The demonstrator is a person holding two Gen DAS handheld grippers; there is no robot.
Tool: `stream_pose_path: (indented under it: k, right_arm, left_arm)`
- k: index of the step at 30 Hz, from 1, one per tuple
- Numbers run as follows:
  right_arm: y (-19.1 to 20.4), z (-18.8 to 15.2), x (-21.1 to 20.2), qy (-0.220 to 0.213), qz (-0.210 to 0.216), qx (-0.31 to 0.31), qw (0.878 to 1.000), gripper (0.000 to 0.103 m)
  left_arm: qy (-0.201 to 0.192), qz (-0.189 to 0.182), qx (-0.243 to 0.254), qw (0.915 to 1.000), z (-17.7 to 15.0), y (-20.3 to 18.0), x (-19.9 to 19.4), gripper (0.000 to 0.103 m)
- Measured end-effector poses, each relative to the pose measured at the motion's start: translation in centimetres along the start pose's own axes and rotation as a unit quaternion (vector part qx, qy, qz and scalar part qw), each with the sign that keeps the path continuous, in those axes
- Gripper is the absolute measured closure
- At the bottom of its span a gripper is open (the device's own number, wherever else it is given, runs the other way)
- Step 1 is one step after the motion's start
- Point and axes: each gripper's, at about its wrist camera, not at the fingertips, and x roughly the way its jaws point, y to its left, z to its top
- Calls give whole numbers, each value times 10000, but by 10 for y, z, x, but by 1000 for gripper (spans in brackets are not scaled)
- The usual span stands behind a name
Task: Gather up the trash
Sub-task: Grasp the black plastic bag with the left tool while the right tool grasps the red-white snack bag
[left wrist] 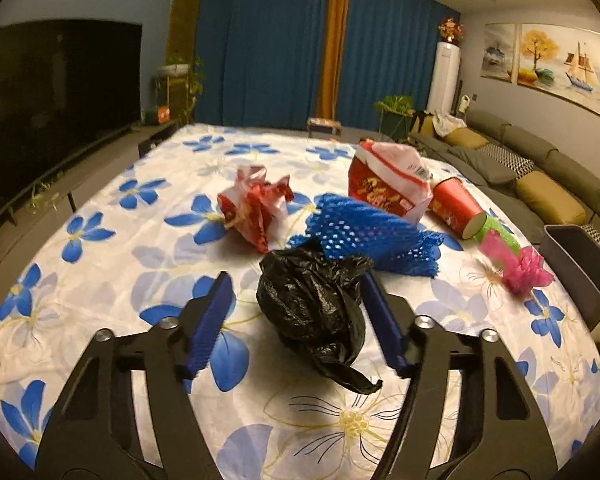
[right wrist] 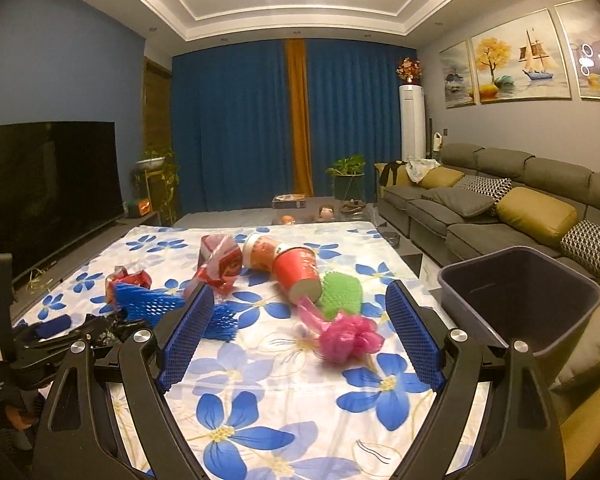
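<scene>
Black bag (left wrist: 312,308) between open jaws

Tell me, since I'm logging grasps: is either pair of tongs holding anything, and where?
Nothing is held. The left tongs straddle the black bag, open; the right tongs are open.

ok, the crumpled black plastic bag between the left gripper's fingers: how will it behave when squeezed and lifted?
Likely floppy: the black plastic bag is a creased, thin-film wad, so it should compress under the left gripper. Probably light, since it sits loosely on the floral cloth. Its glossy film may slip, and the loose tail would dangle.
</scene>
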Motion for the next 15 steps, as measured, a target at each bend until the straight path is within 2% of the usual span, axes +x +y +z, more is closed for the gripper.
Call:
stream_pose_path:
  k: [7,10,12,15]
  right_arm:
    - [17,1,12,100,144,-106,9998,18]
    - [27,0,16,148,225,-187,9995,18]
    - [34,0,20,190,281,-241,9991,18]
    - [47,-1,27,261,404,-326,9983,18]
  left_arm:
    - [505,-275,-217,9981,-4,10,19,71]
    - [492,-368,-227,9979,-4,11,19,82]
    - [443,-407,-208,9980,-4,12,16,93]
    - [333,-470,-210,9981,-3,14,7,97]
